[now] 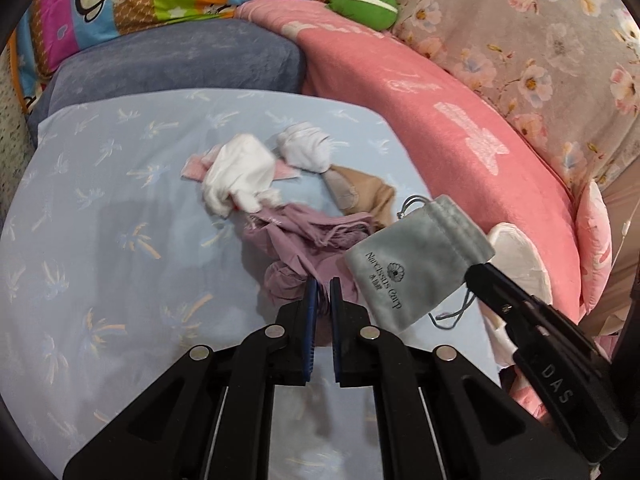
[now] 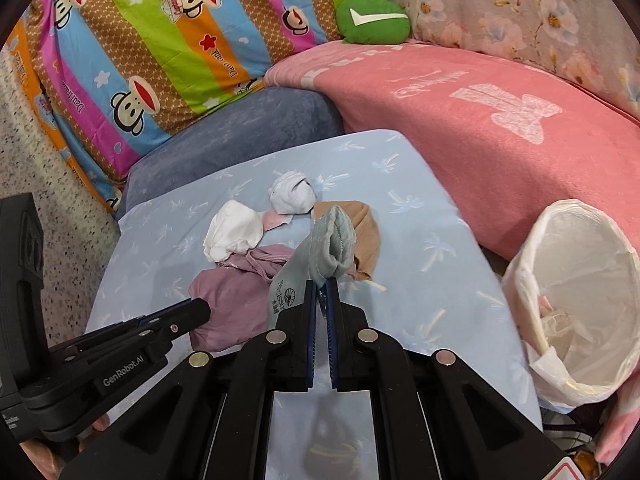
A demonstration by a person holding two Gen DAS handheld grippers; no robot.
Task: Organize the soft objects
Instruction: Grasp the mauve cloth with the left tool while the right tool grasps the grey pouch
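The left gripper (image 1: 324, 286) has its jaws pressed together on a fold of the mauve cloth (image 1: 298, 240), which hangs bunched from the pads above the pale blue sheet (image 1: 100, 208); the rest of this cloth lies crumpled on the sheet just ahead of the tips. The right gripper (image 2: 321, 288) is also closed — it pinches one edge of the grey velvet pouch (image 2: 320, 256), which carries a dark printed logo and stands lifted off the sheet; in the left wrist view the same pouch (image 1: 416, 256) hangs from the tip of that gripper (image 1: 478, 274), its drawstring loops dangling at top and bottom.

Further on the sheet lie the other soft things, close together: a white garment (image 1: 240, 178) resting on a small pink cloth (image 1: 196, 168), a white rolled bundle (image 1: 306, 146) just beside it, and a tan sock (image 1: 360, 192) touching the mauve cloth on its far side.

To the right of the sheet stands a bin lined with a white plastic bag (image 2: 576, 304), with some pale items at its bottom; it sits against the pink blanket (image 2: 480, 128). Behind are a grey-blue cushion (image 2: 240, 132), a striped pillow with cartoon monkeys (image 2: 152, 40) and a green plush (image 2: 372, 20).
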